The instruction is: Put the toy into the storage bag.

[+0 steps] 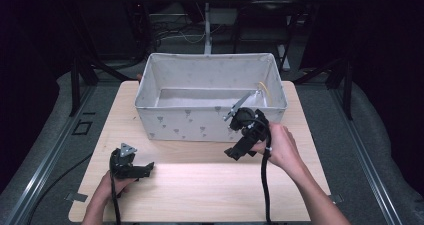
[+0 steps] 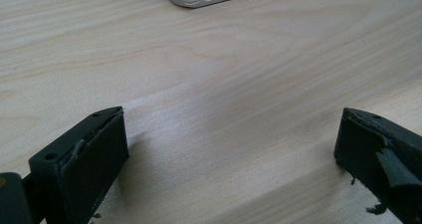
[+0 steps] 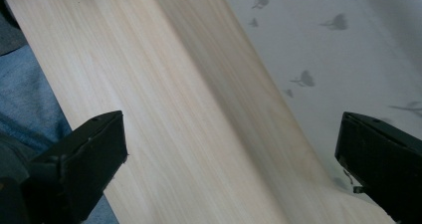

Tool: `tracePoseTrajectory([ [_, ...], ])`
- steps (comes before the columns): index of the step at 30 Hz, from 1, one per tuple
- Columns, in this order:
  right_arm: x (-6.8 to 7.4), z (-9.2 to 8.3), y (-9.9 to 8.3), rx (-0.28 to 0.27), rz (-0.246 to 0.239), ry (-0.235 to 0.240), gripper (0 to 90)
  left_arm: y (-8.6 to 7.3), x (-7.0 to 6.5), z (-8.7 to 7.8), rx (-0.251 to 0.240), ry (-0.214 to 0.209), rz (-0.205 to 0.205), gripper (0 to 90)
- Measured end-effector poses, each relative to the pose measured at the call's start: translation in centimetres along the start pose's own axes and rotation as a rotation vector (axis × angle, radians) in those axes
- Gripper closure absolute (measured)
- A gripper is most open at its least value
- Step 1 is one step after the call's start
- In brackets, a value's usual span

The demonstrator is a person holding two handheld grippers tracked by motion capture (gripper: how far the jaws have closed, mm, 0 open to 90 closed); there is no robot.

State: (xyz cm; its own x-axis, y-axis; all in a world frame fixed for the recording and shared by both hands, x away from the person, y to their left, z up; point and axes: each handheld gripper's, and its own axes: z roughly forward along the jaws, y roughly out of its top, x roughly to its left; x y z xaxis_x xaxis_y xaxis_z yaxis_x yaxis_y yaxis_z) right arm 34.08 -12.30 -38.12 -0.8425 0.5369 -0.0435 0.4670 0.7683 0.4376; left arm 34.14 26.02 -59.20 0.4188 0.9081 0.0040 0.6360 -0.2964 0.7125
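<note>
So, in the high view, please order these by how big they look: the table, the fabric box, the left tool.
1. Table, largest.
2. Fabric box.
3. Left tool, smallest by far.

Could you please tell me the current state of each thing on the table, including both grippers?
fabric bin: upright, open-topped, a yellowish item inside at its right end.
left gripper: open, empty, low over the table.
right gripper: open, empty, beside the bin's front wall.
</note>
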Motion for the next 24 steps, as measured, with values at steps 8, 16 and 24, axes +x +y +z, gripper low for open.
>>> tracePoseTrajectory([
  [8, 1.3, 4.2, -1.6, 0.027, -0.007, 0.056, 0.0, 0.0, 0.0, 0.0, 0.001, -0.002, 0.001, 0.3],
  [16, 2.2, 7.5, -3.9, 0.034, -0.030, 0.090, 0.0, 0.0, 0.0, 0.0, 0.001, -0.001, 0.000, 0.3],
  [24, 2.9, 10.4, -7.3, 0.000, -0.014, 0.074, 0.3, 0.0, 0.0, 0.0, 0.002, -0.001, 0.000, 0.2],
])
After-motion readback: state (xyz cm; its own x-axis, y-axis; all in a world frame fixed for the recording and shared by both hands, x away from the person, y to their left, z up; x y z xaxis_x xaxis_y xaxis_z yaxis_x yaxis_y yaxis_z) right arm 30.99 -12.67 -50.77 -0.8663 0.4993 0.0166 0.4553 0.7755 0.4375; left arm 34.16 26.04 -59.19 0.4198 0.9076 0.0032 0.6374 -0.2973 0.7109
